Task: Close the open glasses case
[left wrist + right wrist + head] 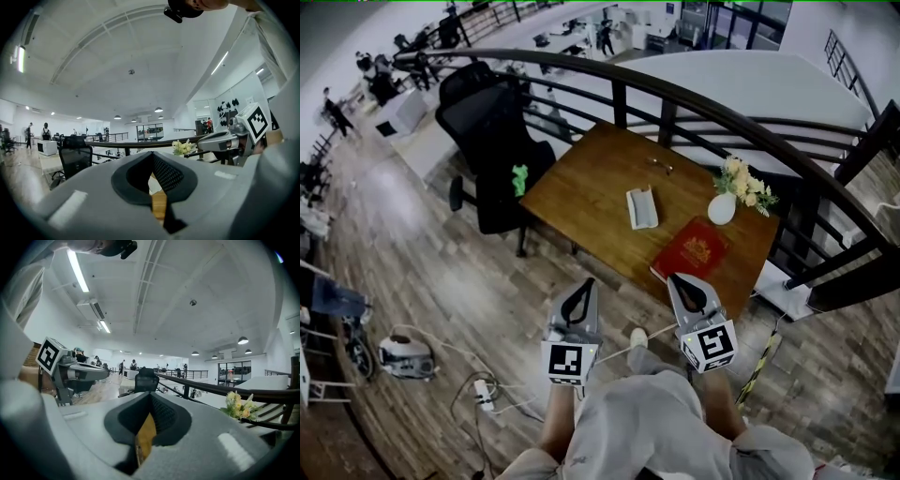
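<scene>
Well short of the glasses case (642,207) — apparently open — hang the left gripper (587,283) and right gripper (675,279). Both jaws pinched together, empty.

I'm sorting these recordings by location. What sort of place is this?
Likely an open-plan office on a mezzanine level: a black swivel office chair by a brown wooden table, a white desk further off, and a curved dark metal railing overlooking a lower floor.

A small thin item (662,167) near the counter's (581,192) far edge is too small to identify. The right claw (679,281) hides part of the counter's near edge beside the red book (692,251). Each claw view shows the counter only as a wood sliver.
</scene>
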`<state>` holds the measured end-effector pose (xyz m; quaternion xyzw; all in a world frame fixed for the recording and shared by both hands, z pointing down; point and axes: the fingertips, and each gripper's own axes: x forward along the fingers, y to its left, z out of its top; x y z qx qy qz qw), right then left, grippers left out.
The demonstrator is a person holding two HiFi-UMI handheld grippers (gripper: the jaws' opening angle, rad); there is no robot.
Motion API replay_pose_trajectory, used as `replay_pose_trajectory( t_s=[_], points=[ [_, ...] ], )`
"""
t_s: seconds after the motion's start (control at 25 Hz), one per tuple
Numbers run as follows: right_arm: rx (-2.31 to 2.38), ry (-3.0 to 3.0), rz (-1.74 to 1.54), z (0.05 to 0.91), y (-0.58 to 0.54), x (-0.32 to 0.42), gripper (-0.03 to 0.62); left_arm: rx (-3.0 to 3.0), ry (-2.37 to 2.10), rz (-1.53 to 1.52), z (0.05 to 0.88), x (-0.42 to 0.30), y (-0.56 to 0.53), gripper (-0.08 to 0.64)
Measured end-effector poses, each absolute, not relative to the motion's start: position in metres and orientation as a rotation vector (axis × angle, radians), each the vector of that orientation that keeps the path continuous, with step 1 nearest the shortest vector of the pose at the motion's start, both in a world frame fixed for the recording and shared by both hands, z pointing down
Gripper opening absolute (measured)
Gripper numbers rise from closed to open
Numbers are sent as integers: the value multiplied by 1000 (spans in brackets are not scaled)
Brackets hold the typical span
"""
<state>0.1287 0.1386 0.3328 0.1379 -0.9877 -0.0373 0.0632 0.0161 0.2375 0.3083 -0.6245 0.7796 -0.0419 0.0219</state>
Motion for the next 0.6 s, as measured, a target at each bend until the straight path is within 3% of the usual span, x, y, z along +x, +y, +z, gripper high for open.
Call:
replay_pose_trajectory(
  t_s=[0.6],
  points=[
    [307, -3009, -60, 335, 33, 78, 3, -1907, 2471, -227, 316, -16, 130, 20]
  ],
)
